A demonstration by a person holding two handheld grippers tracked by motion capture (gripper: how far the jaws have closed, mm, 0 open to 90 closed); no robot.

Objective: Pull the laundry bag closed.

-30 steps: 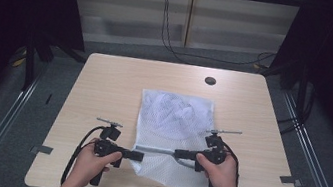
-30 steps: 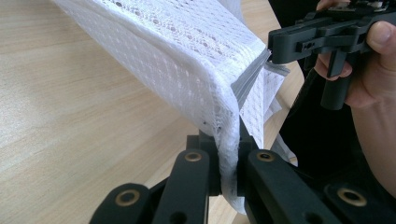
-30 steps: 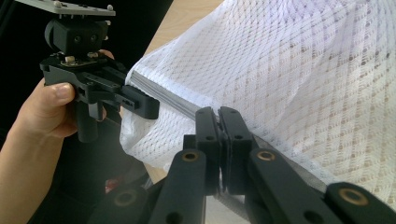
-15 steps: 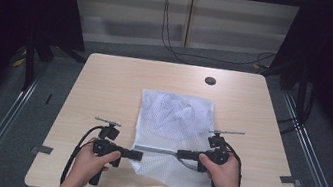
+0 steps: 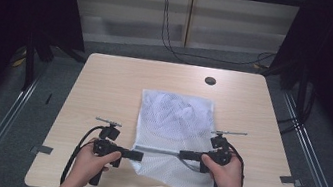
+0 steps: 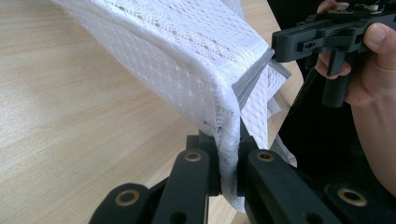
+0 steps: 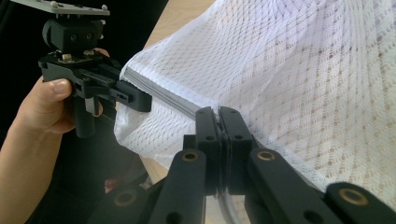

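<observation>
**Mesh bag held at its near edge by both grippers**

The white mesh bag lies on the table, a little right of the middle, its far part flat on the wood. Its near part is lifted off the table and stretched between the two tools, which face each other across it.

The left gripper points right, its jaws closed on the bag's near left edge. In the left gripper view the mesh is pinched between the black jaws and rises away from them, with the grey strip of the bag's edge running on to the other tool.

The right gripper points left, its jaws clamped on the same edge farther right. In the right gripper view the jaws meet on the grey strip with mesh spreading to the right above them.

Between the two tips the strip runs taut and nearly level; below it a flap of mesh hangs toward the table's near edge
</observation>
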